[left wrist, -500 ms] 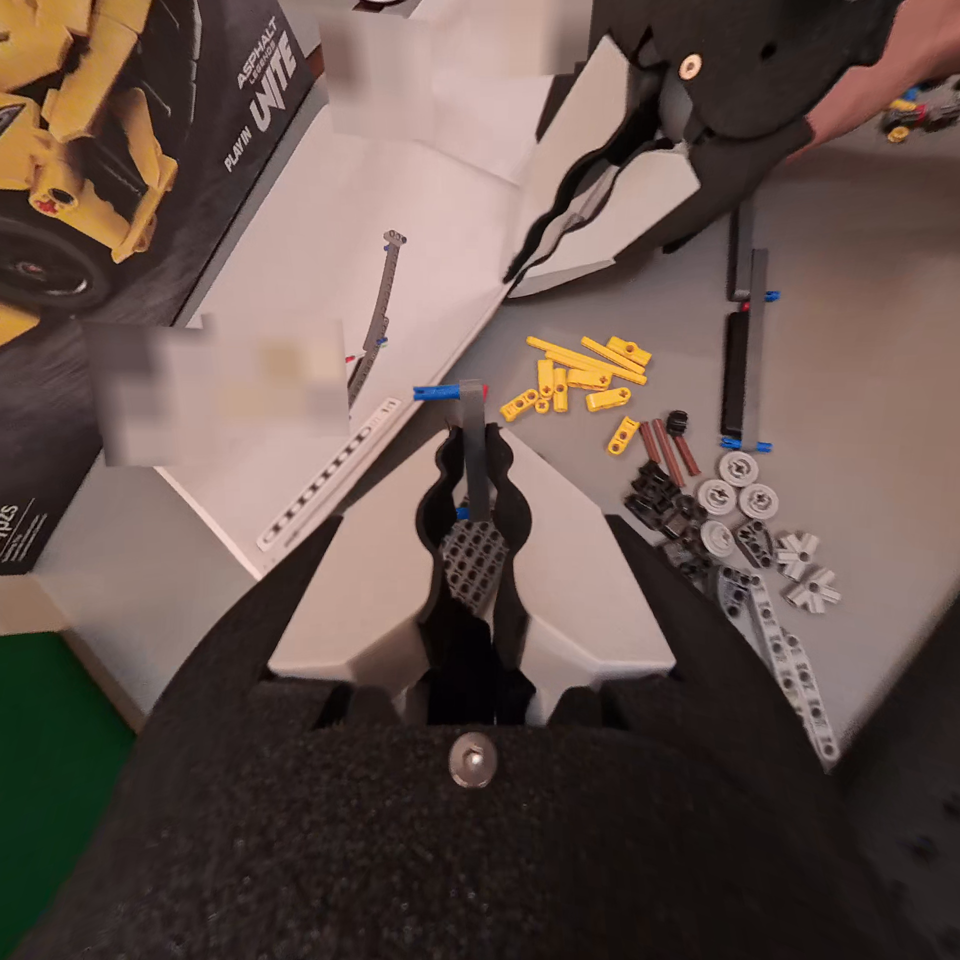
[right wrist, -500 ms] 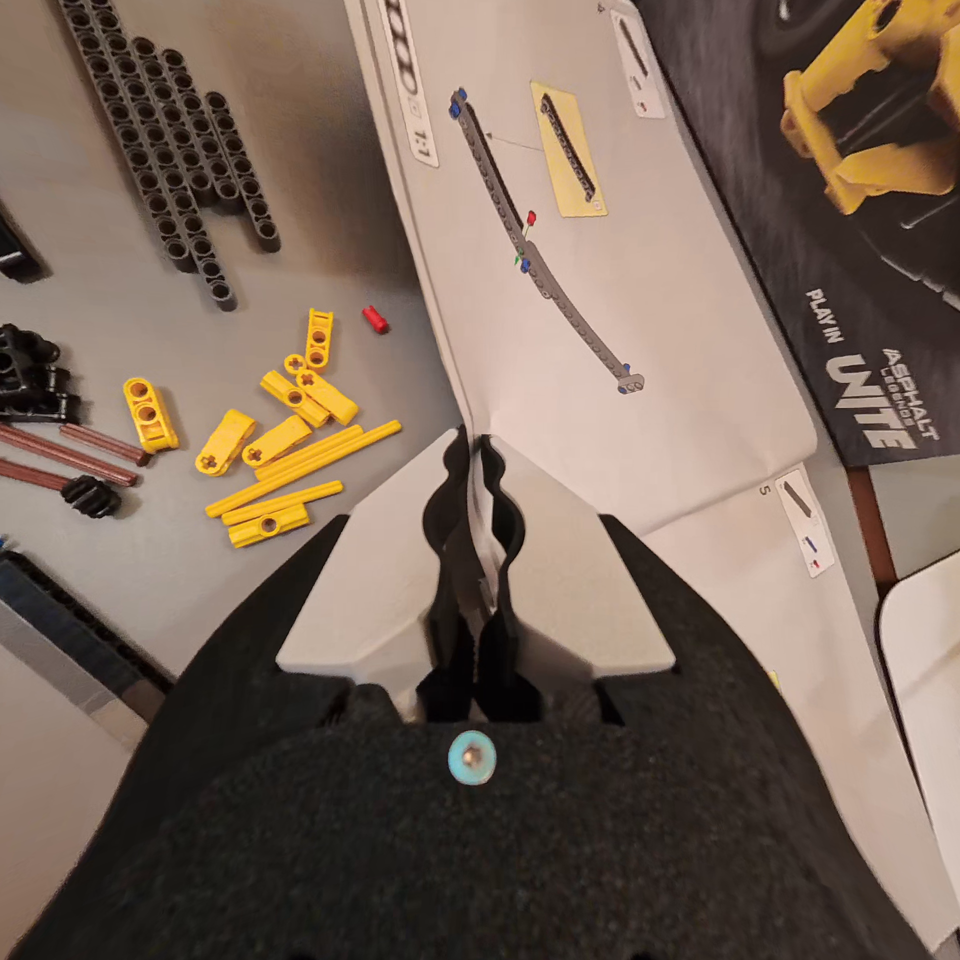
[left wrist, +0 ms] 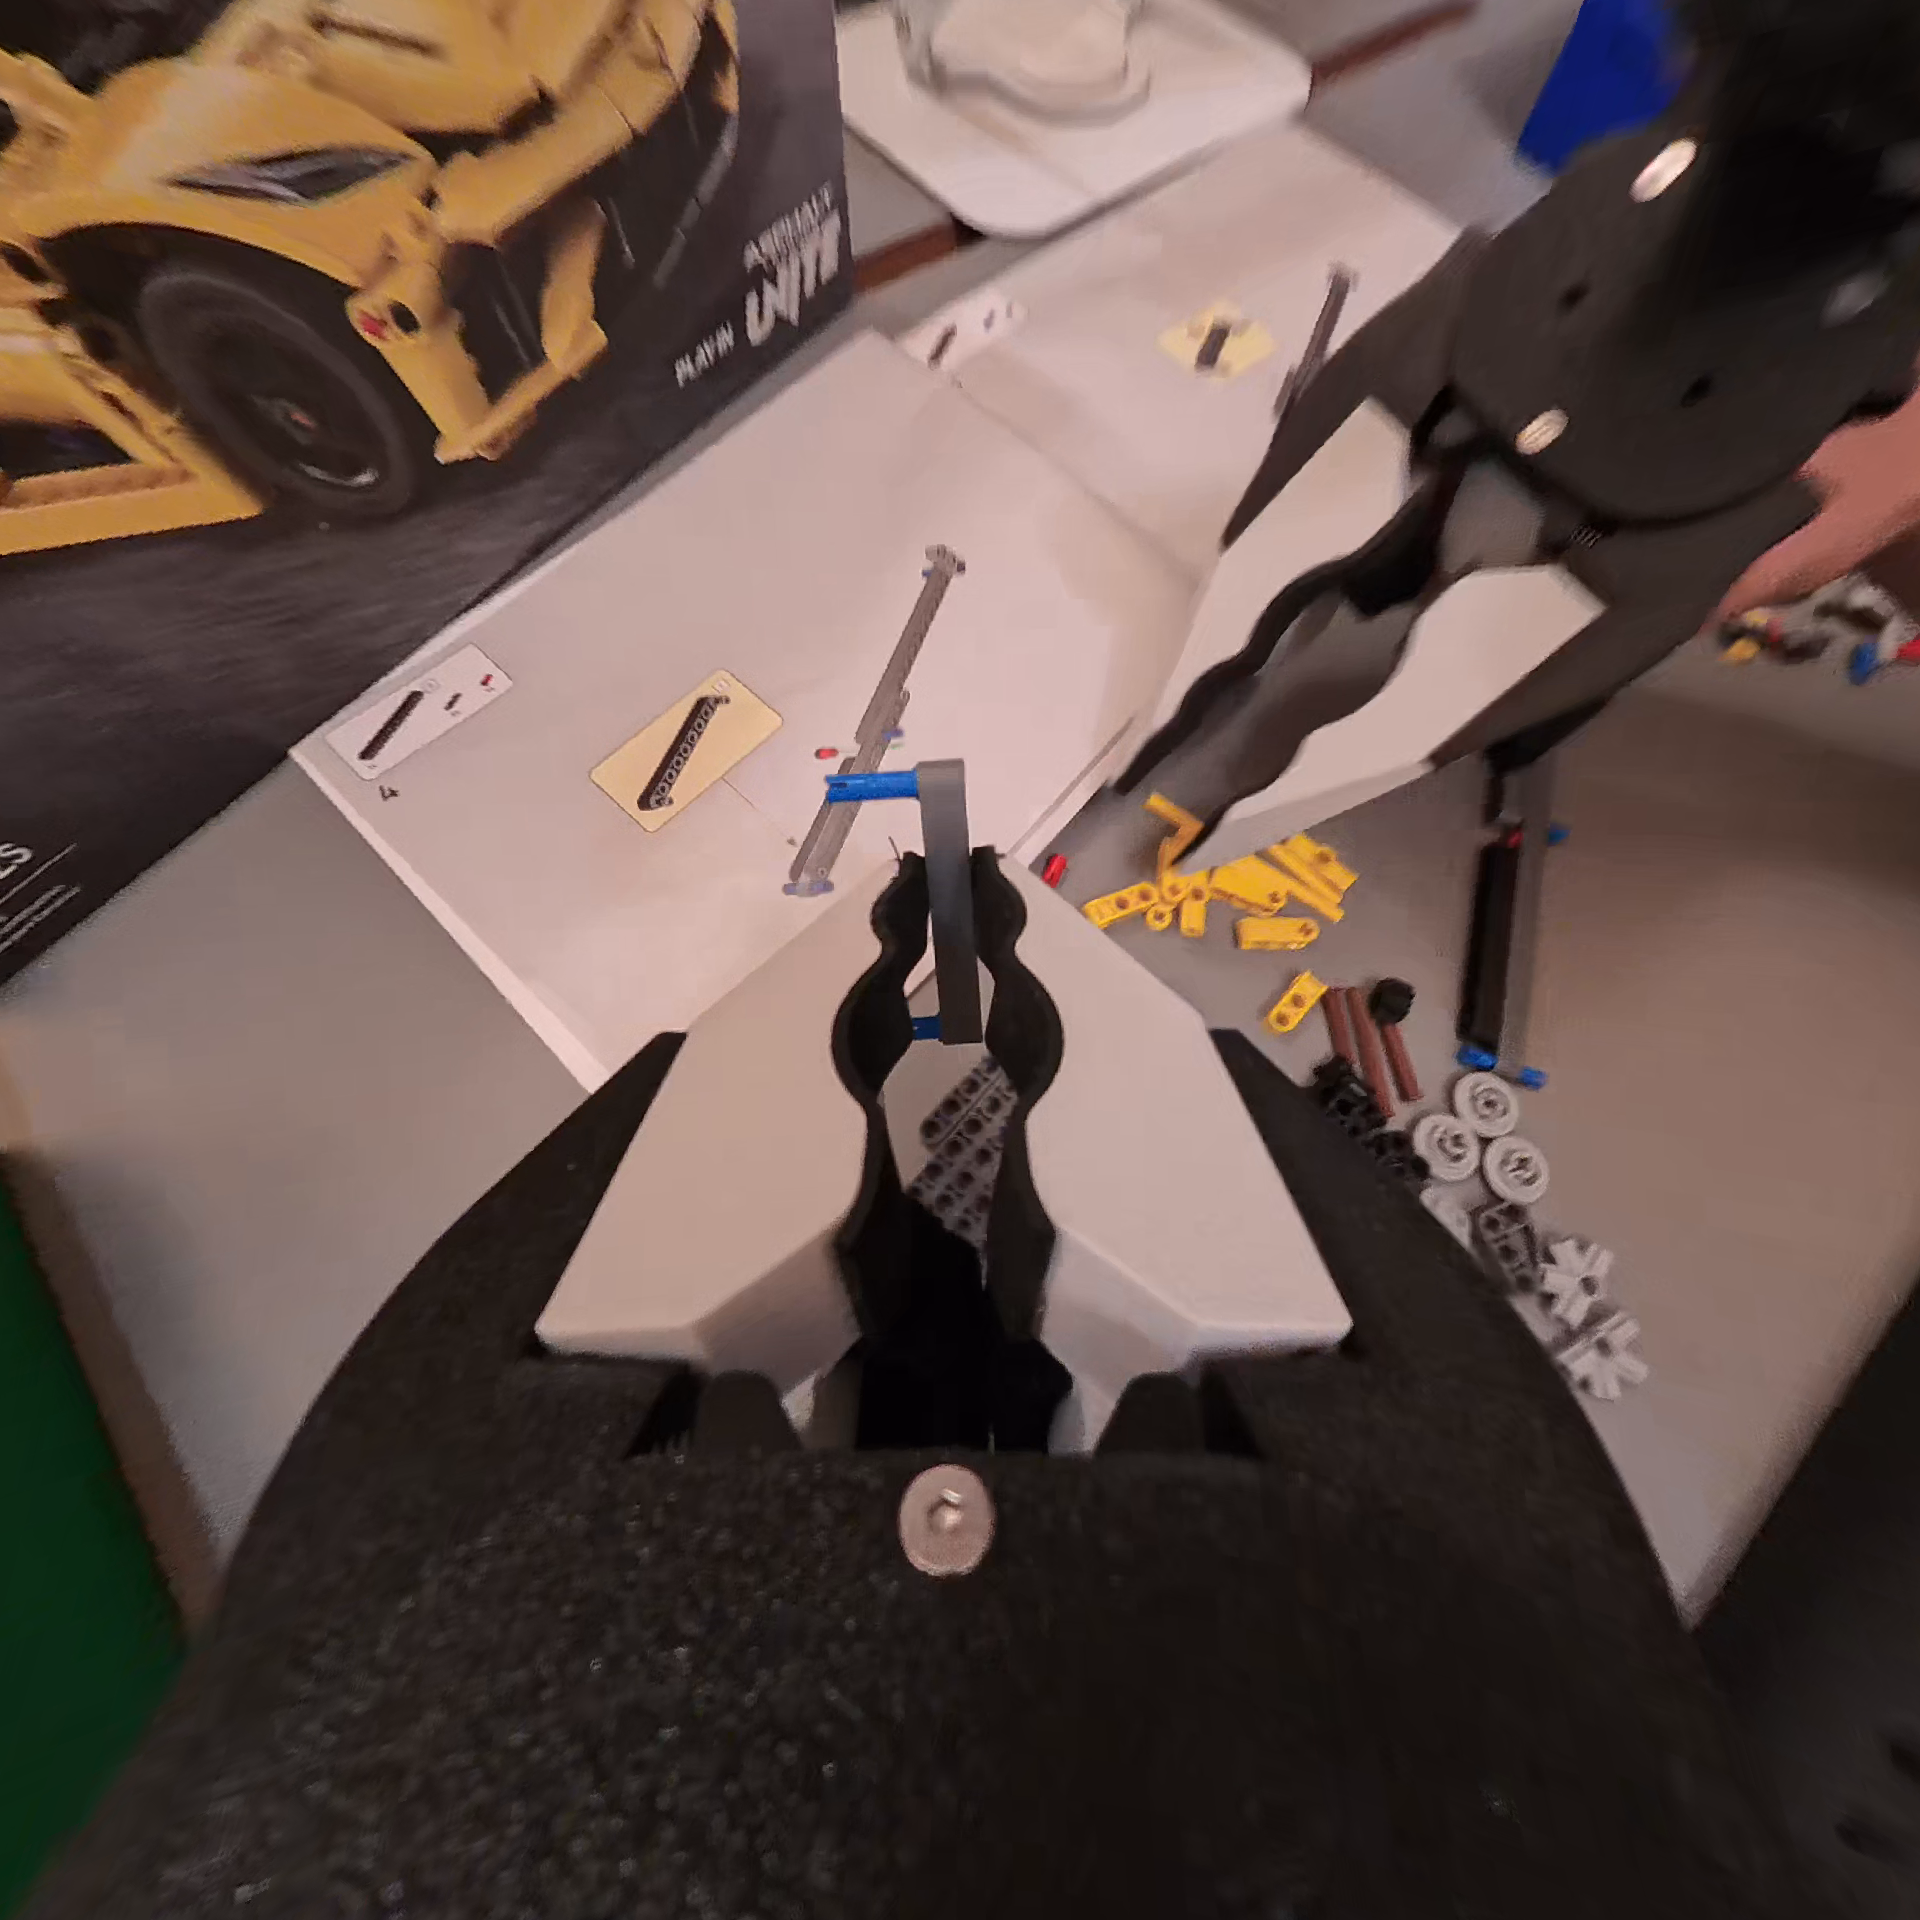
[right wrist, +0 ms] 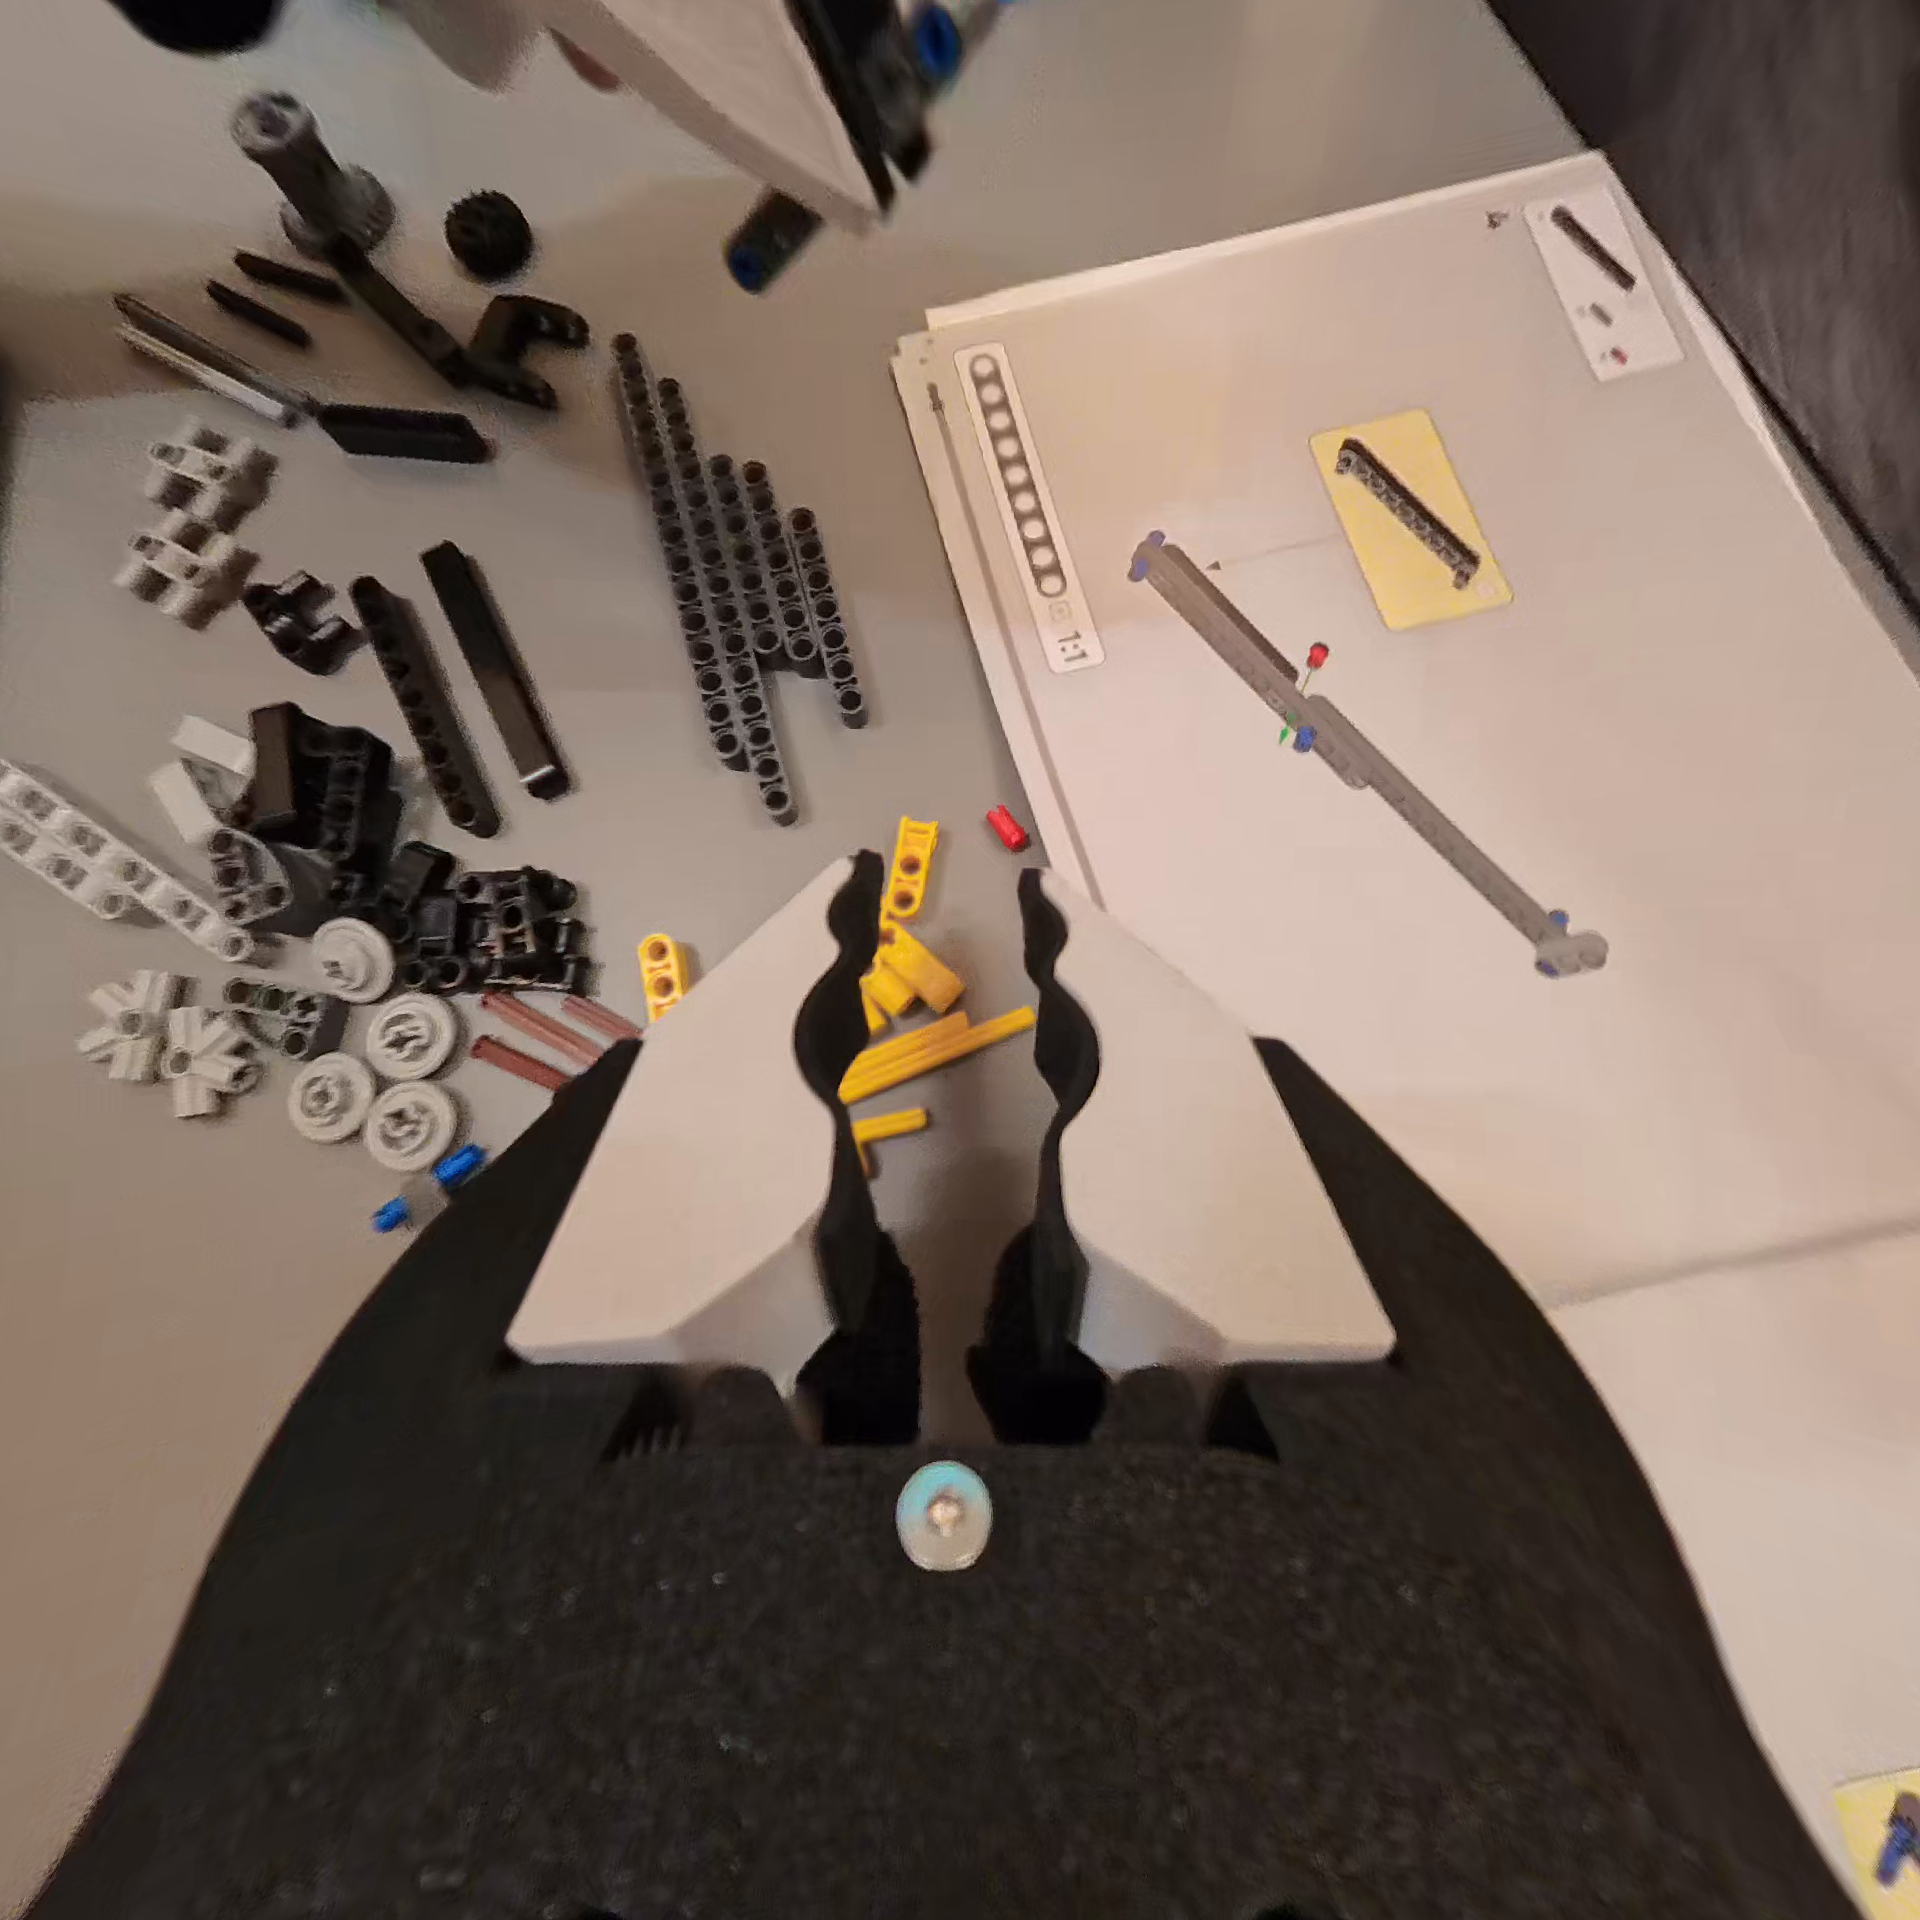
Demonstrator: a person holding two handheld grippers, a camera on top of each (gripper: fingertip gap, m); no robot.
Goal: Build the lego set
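My left gripper point(left wrist: 948, 868) is shut on a grey Lego beam point(left wrist: 952, 894) with a blue pin point(left wrist: 871, 784) sticking out to the left near its top, held upright above the open instruction booklet point(left wrist: 727, 623). My right gripper point(right wrist: 940, 873) is open and empty, low over a pile of yellow pieces point(right wrist: 914, 987) with a small red pin point(right wrist: 1005, 828) just ahead of its right finger. In the left wrist view the right gripper point(left wrist: 1184, 821) reaches in from the upper right, its tips at the yellow pieces point(left wrist: 1236, 894).
Dark grey long beams point(right wrist: 748, 603), black connectors point(right wrist: 488, 925), grey wheels point(right wrist: 384, 1081) and brown axles point(right wrist: 540, 1039) lie left of the yellow pile. The booklet point(right wrist: 1403, 831) lies to the right. The set's box point(left wrist: 312, 312) stands at the back left. A black and grey assembly point(left wrist: 1501, 925) lies at the right. My right fingertips sit around 10 cm from my left ones.
My right gripper has opened and moved down to the yellow pieces. My left gripper has tilted up and lifted, still holding the grey beam.
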